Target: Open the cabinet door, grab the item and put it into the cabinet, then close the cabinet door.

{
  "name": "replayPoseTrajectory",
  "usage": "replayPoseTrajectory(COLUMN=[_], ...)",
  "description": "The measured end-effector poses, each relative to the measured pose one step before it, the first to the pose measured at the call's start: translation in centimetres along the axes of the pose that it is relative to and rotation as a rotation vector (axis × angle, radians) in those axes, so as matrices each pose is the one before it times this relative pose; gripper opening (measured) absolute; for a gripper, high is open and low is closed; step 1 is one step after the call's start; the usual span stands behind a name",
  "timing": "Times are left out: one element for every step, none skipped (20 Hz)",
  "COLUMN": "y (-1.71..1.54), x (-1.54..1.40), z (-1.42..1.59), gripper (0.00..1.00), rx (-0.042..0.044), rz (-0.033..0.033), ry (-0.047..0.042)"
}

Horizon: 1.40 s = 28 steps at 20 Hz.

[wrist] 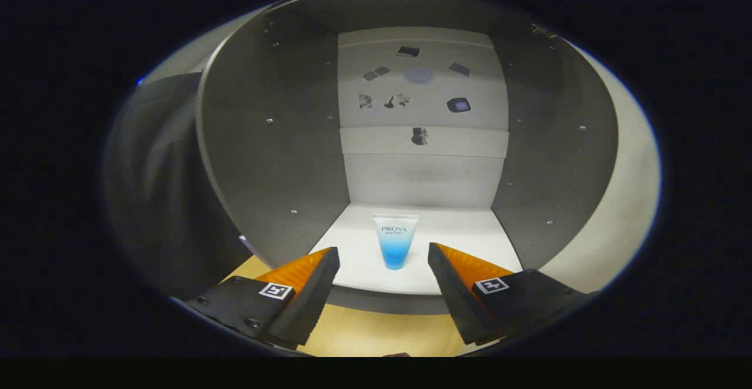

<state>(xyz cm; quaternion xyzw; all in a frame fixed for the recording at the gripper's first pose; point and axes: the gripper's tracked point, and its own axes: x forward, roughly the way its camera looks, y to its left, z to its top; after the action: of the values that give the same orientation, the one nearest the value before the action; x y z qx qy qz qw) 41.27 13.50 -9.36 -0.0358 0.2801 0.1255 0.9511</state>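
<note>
A white-and-blue tube [395,241] stands upright, cap down, on the white floor [458,242] of the open cabinet. It sits near the cabinet's front edge, just beyond my fingertips and centred on the gap between them. My gripper [383,260] is open, its fingers wide apart with nothing between them and neither touching the tube. The cabinet's grey side walls [276,160] rise left and right of the tube. The door [158,171] is swung open at the far left and looks dark and blurred.
The cabinet's white back wall [423,113] carries several small dark stickers and a round patch. A pale wooden tabletop [382,333] lies below the fingers in front of the cabinet. A light cabinet frame edge [617,213] curves down the right.
</note>
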Motion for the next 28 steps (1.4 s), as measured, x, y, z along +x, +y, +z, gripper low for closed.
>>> replayPoseTrajectory(y=[0.235,0.374,0.369,0.405,0.033,-0.236,-0.352,-0.466,-0.41,-0.457,-0.717,-0.792,-0.807,-0.797,-1.077,-1.121,-1.093,-0.753,-0.821,-1.056,-1.264,-1.139,-0.1,-0.46,-0.369,-0.484,-0.694,-1.501], x=[-1.66,-1.541,-1.689,-1.9,-1.744,-1.772,-1.97,-1.958,-2.057,-1.97,-1.928,-1.728,-1.665,-1.466,-1.519,-1.481,-1.362,-1.152,-1.261,-1.006,-1.089,-0.79,-1.841,-0.446,-1.015,-0.741,-0.858,-0.386], z=[0.129,0.138,0.261,0.092,0.139,0.066,0.057,0.072,-0.242,-0.406,-0.285,-0.07,-0.161,-0.004,-0.077,-0.099,-0.062,-0.419,-0.245,-0.145,-0.055,-0.047,0.176,-0.21,0.097,0.013,0.193,0.157], gripper=[0.97,0.97,0.97,0.97,0.97,0.96,0.94,0.93,0.93,0.93,0.93,0.93,0.93,0.93,0.93,0.93,0.93,0.93,0.93,0.93,0.93,0.93,0.93,0.92,0.93,0.93,0.93,0.94], rx=[-0.0085,-0.00811,-0.00432,-0.00217,0.00053,0.00085,0.0039,0.00416,0.0008,-0.00049,-0.00297,-0.00186,-0.00035,0.00011,0.00265,0.0042,0.00353,-0.00056,-0.00008,0.00593,0.01048,0.01496,0.02388,0.01968,0.00725,0.00166,-0.00626,-0.01119], rz=[-0.01268,-0.00813,-0.00441,-0.00414,-0.01264,-0.02144,-0.02363,-0.02071,-0.01133,-0.01179,-0.01329,-0.01513,-0.01659,-0.01841,-0.01963,-0.01482,-0.00992,0.00057,0.00485,-0.00206,-0.00963,0.00118,0.03084,0.02677,0.0224,0.02189,-0.00165,-0.01305], ry=[-0.02542,-0.02578,-0.02842,-0.02641,-0.0252,-0.02338,-0.02931,-0.03053,-0.02009,-0.0108,-0.01012,-0.0102,-0.01287,-0.01485,-0.0113,-0.00828,-0.004,0.00151,-0.00104,-0.00519,-0.00636,-0.00351,-0.00193,-0.00294,-0.00367,-0.00052,-0.00382,0.0015])
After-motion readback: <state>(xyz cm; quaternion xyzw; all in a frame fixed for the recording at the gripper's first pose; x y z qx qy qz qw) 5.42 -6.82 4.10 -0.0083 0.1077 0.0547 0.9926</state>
